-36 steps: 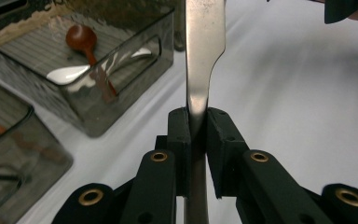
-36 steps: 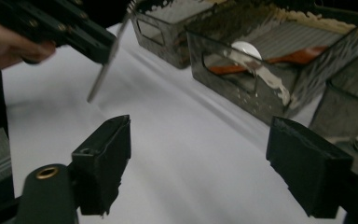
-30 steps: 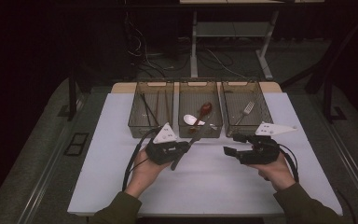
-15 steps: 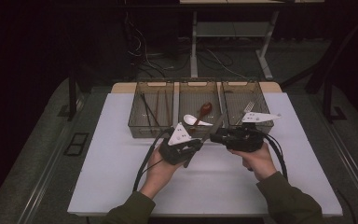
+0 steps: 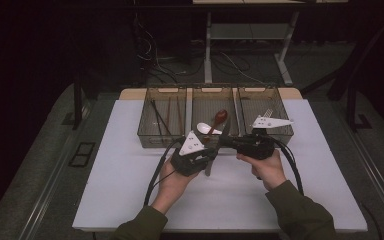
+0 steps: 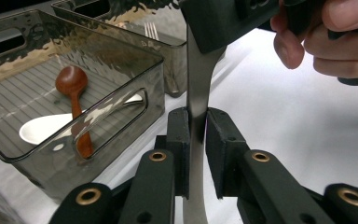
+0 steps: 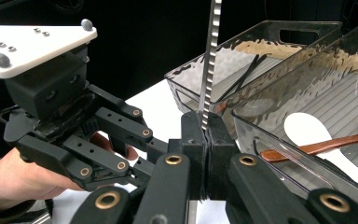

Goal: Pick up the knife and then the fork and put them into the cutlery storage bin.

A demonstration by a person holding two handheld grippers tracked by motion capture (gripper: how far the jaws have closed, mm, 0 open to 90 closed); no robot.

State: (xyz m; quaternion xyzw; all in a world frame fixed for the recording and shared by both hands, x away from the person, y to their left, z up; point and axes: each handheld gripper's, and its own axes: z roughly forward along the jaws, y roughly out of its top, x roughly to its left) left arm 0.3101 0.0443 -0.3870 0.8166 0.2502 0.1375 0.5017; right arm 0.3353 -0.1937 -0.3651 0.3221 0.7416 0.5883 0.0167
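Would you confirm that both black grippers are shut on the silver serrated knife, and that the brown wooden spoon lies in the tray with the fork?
Not quite: the left gripper view shows the brown wooden spoon in the middle tray with the white spoon; the fork lies in the next tray. Both the left gripper and right gripper are shut on the silver serrated knife.

Three smoky bins are standing side by side across the far edge of the worktop point(image 5: 130, 200): the left bin point(image 5: 161, 120), the middle bin point(image 5: 212, 107) and the right bin point(image 5: 260, 102), their walls blocking passage at worktop level. Both grippers and the knife point(image 5: 211, 162) are crowding the space just near the middle bin. Bare worktop is lying open to the left, right and near sides.
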